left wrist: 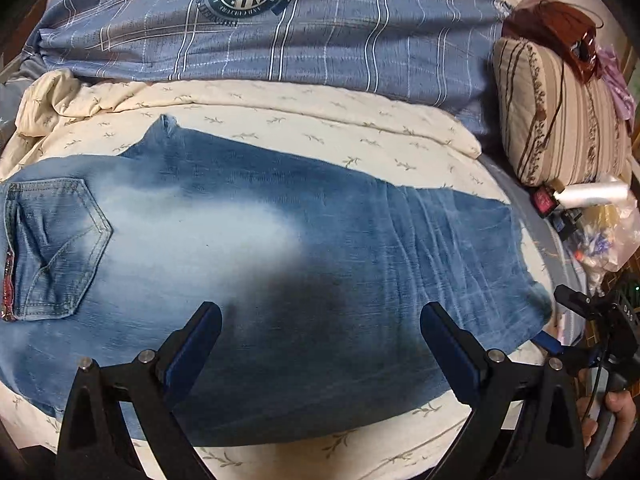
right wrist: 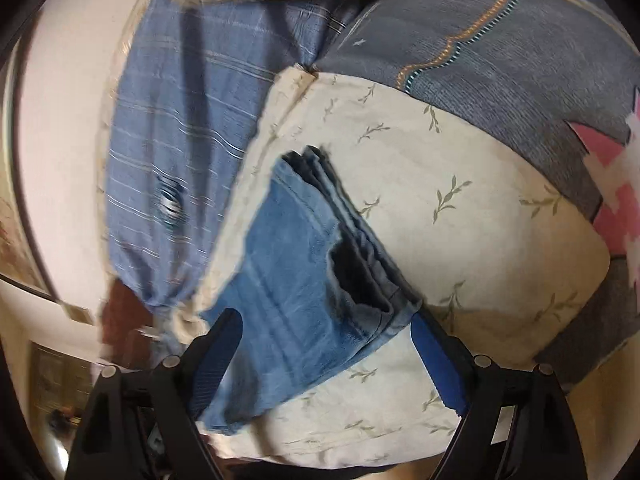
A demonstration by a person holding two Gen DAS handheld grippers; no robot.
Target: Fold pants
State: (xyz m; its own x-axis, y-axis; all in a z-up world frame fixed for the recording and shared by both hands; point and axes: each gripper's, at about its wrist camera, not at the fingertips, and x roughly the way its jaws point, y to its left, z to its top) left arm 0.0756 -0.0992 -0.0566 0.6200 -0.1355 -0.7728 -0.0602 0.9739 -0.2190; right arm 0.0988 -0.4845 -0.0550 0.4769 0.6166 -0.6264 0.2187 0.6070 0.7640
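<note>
Faded blue jeans [left wrist: 248,248] lie flat across a cream leaf-print quilt [left wrist: 280,112], legs stacked, back pocket [left wrist: 56,248] at the left and leg hems at the right. My left gripper [left wrist: 320,320] is open and empty, hovering over the thigh area. In the right wrist view the stacked leg hems [right wrist: 320,248] lie on the quilt [right wrist: 480,220]. My right gripper [right wrist: 324,328] is open, its jaws on either side of the hem end, not closed on it. The right gripper also shows in the left wrist view [left wrist: 560,336] at the hem end.
A blue plaid blanket [left wrist: 320,40] lies behind the quilt. A striped pillow [left wrist: 560,120] with a red bag [left wrist: 560,28] on it sits at the right, with a plastic bag of small items [left wrist: 600,232] beside it. A grey patterned cover [right wrist: 500,48] lies past the hems.
</note>
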